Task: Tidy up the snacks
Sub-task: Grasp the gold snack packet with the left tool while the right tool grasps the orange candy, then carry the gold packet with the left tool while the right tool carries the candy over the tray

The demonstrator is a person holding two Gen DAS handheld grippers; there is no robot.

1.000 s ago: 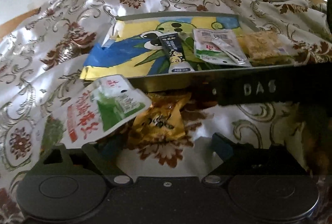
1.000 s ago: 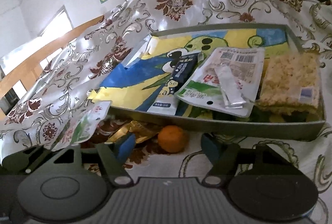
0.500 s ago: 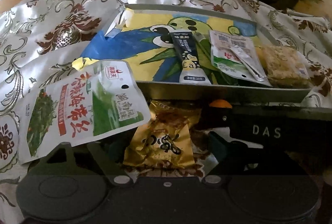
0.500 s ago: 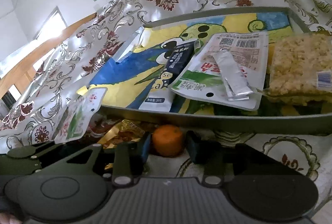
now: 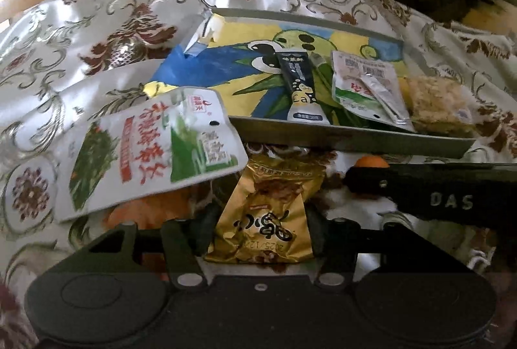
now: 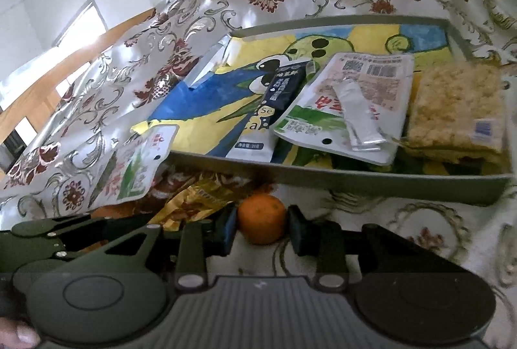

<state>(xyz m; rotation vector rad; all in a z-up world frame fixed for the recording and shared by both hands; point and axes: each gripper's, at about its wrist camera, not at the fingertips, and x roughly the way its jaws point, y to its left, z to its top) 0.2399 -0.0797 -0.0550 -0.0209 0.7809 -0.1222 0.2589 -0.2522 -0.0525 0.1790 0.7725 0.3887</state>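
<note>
Gold foil pouch (image 5: pixel 265 220), at 6 o'clock below the tray (image 5: pixel 349 140), is being bracketed by the left hand-held gripper (image 5: pixel 258 229); light and crinkly, best pinched mid-body. A firm, roll-prone orange (image 6: pixel 262 218) is being flanked by the right hand-held gripper (image 6: pixel 261 228); closure cannot be told.

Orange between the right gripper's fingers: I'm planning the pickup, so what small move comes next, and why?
Probably close the right gripper on the orange: it sits between the fingers, seemingly ungripped, on the cloth outside the tray.
</note>
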